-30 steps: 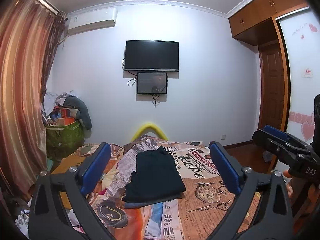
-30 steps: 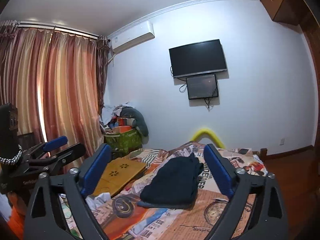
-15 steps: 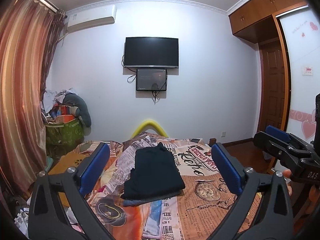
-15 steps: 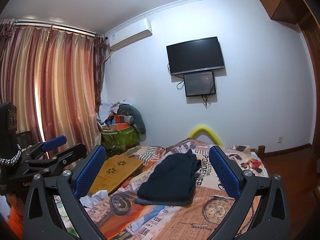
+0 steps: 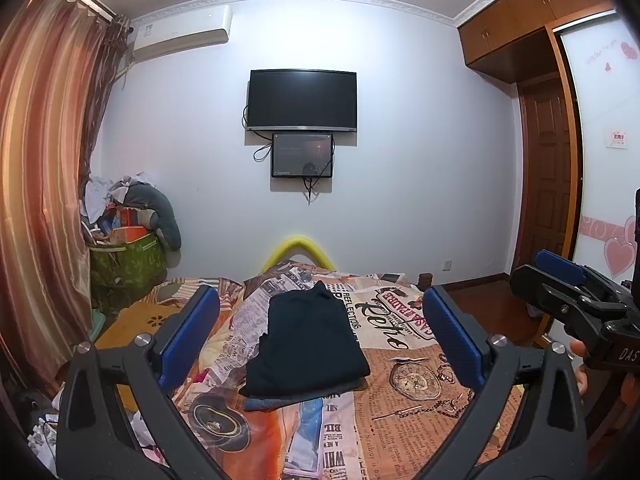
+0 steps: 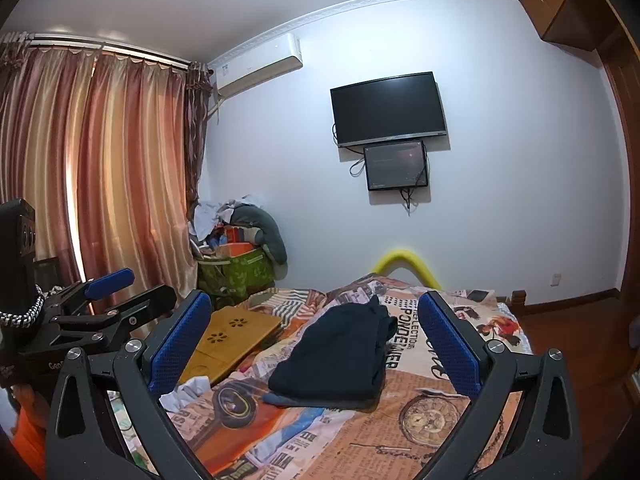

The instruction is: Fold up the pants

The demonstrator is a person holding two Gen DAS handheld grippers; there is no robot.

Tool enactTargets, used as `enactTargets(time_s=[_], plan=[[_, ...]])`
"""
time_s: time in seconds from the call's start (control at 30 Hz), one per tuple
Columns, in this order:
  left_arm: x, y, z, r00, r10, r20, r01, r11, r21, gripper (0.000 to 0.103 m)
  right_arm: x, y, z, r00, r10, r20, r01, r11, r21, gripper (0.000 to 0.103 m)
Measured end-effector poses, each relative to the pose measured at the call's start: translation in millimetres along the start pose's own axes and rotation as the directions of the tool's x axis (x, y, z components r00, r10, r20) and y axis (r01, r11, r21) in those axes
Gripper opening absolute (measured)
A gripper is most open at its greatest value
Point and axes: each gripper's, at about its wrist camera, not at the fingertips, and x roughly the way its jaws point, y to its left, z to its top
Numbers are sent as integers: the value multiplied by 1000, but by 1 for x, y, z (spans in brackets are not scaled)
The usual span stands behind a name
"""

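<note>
Both tongs [image 5: 320, 340] [image 6: 316, 344] slightly farther back

A black television [image 5: 302, 100] is mounted on the white wall, with a smaller screen [image 5: 302, 155] hung just below it. An air conditioner [image 5: 182, 32] is fixed up and left of the television. Striped curtains [image 6: 92, 168] are hung farther left. Below the television, a bed [image 5: 404, 364] is covered with a newspaper-print bedspread.

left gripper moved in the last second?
Yes. In the left wrist view the TV has dropped lower in frame, so the open left gripper tilted up slightly.
</note>
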Motion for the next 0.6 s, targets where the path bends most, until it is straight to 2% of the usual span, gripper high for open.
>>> enactTargets(time_s=[0.6], plan=[[3, 3, -6, 1000, -9, -4, 9, 1000, -5, 102, 0, 1, 2, 1000, -6, -13, 6, 1000, -1, 103]])
